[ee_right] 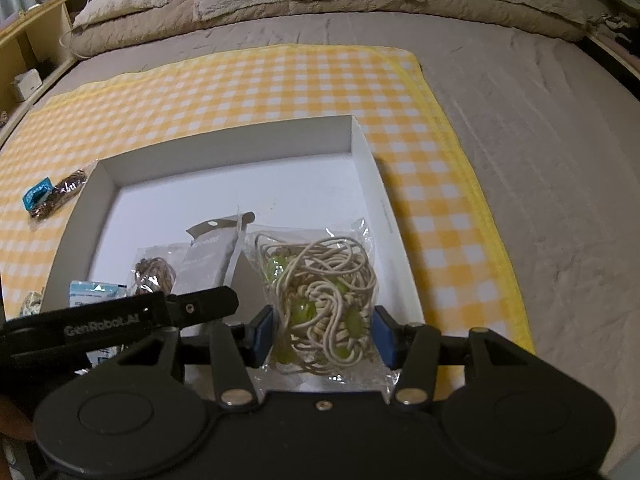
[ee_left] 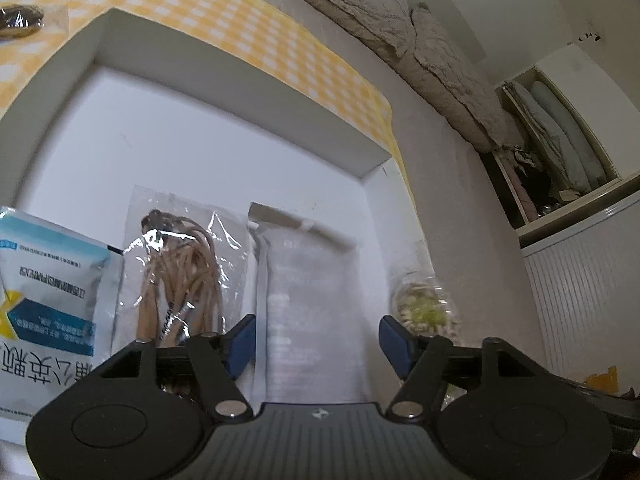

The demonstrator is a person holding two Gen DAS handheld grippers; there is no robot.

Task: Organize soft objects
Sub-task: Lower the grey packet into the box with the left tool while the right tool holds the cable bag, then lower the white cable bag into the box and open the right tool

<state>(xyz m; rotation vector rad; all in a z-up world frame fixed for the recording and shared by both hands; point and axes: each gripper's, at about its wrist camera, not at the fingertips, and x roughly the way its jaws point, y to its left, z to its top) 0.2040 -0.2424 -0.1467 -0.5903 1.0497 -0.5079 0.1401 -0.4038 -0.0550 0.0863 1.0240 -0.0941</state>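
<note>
Right gripper (ee_right: 323, 336) clasping cord bag (ee_right: 320, 292) upright over box (ee_right: 362, 152) near-right corner; left gripper (ee_left: 318, 340) spread, empty.

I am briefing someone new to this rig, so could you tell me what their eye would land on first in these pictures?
Most striking is the clear bag of cream cord with green beads, sitting between the fingers of the right gripper at the near right of the white box. The box lies on a yellow checked cloth spread over a bed. The left gripper is open above a white pouch in the box, beside a bag of brown cord.
</note>
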